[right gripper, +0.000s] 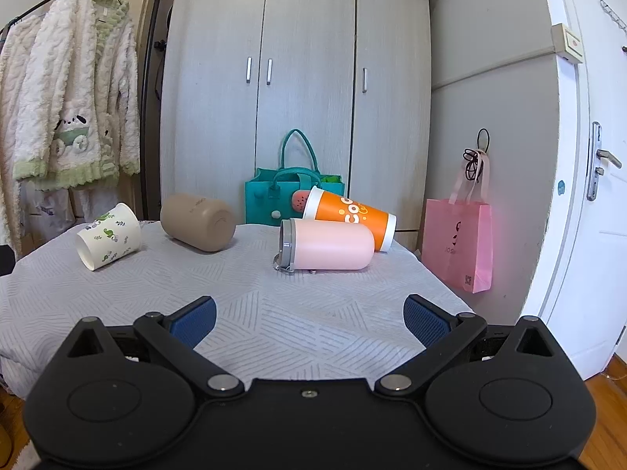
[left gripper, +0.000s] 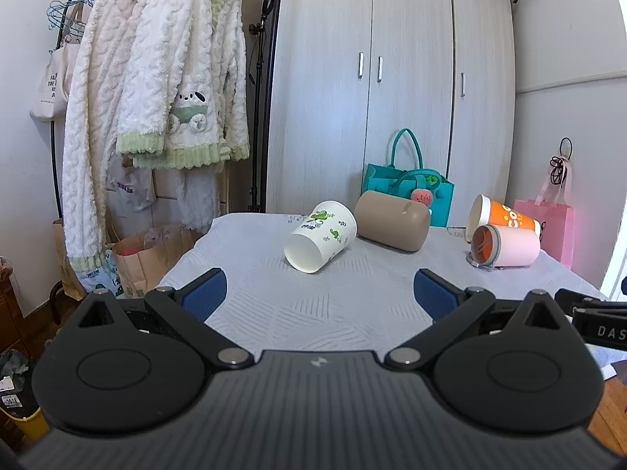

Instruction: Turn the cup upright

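The left tongs stand wide open with nothing between their blue pads, hovering over the near part of the tabletop, which is covered by a pale grey patterned cloth. The right tongs are likewise spread wide and empty, above the near edge of the same cloth.

Four cups lie on their sides. The white paper cup with green leaf prints lies ahead of the left tongs and well apart from them, its open mouth turned toward the camera and to the left. Just behind it, to its right, the tan cup lies with its closed base facing forward; whether the two touch cannot be told. Farther right, the pink tumbler lies ahead of the right tongs, its grey-rimmed mouth facing left, with a small metal ring on the cloth beside that rim. The orange cup with white bands rests right behind the pink tumbler, tilted, its mouth up and to the left.

Behind the tabletop stand a teal felt bag and a grey wardrobe. A pink gift bag hangs at the right, and fluffy white-and-green garments hang on a rack at the left.
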Demonstrator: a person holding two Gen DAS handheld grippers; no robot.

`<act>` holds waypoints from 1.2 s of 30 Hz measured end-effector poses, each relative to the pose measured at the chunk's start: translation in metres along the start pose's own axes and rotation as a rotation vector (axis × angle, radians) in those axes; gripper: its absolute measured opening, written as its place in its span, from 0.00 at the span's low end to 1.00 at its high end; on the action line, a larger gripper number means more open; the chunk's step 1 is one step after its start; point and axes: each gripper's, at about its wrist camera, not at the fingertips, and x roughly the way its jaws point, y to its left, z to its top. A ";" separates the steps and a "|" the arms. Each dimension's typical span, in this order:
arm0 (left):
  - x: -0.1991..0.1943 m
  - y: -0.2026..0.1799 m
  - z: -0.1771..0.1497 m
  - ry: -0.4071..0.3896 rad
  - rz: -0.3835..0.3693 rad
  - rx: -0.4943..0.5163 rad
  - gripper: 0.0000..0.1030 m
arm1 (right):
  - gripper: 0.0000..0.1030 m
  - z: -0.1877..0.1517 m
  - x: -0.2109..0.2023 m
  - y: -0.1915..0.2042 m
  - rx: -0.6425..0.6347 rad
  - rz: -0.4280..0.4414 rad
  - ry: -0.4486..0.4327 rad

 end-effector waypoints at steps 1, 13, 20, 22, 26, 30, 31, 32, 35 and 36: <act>0.001 -0.001 -0.001 0.005 0.001 0.000 1.00 | 1.00 0.000 0.000 0.000 -0.002 0.000 0.001; 0.004 0.001 -0.004 0.044 -0.010 -0.016 1.00 | 1.00 0.000 0.000 0.001 -0.001 0.001 0.004; 0.007 0.001 -0.004 0.079 -0.005 -0.025 1.00 | 1.00 0.001 0.000 0.001 -0.005 0.003 0.011; 0.009 0.002 -0.003 0.107 -0.005 -0.049 1.00 | 1.00 0.000 0.000 0.002 -0.001 0.003 0.012; 0.012 0.005 -0.003 0.157 -0.009 -0.087 1.00 | 1.00 0.000 0.002 0.000 0.012 0.007 0.023; 0.013 0.004 -0.003 0.165 -0.007 -0.094 1.00 | 1.00 -0.001 0.003 -0.002 0.013 0.006 0.026; 0.013 0.002 -0.003 0.164 -0.001 -0.083 1.00 | 1.00 -0.001 0.004 -0.002 0.014 0.007 0.027; 0.013 0.000 -0.003 0.163 0.005 -0.072 1.00 | 1.00 -0.001 0.004 -0.003 0.017 0.010 0.028; 0.016 -0.004 0.000 0.168 0.013 -0.049 1.00 | 1.00 0.001 0.006 -0.006 0.023 0.030 0.032; 0.018 -0.006 0.003 0.172 0.012 -0.045 1.00 | 1.00 0.003 0.005 -0.008 0.015 0.048 0.030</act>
